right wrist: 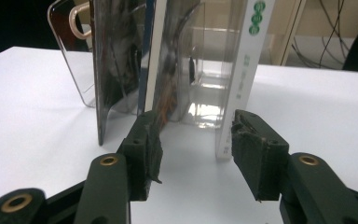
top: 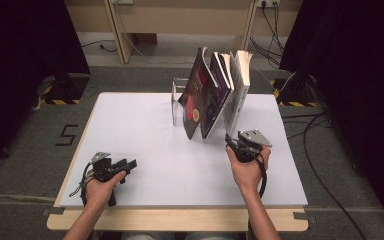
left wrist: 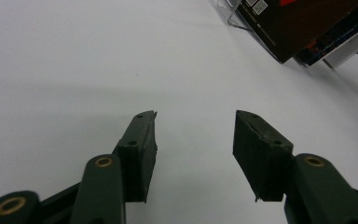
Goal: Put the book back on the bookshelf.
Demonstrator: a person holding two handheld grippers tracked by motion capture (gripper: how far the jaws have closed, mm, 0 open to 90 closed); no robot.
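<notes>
while both stand open and empty, right tool (right wrist: 193, 140) faces white book (right wrist: 242, 79); left tool (left wrist: 193, 140) lies apart.

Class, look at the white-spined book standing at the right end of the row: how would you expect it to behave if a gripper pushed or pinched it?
The white-spined book leans left on its neighbours in the clear stand, so a sideways push probably tips it. Its fanned pages suggest a softcover, likely somewhat floppy. The right gripper, open before the spine, would probably get a firm pinch there.
</notes>
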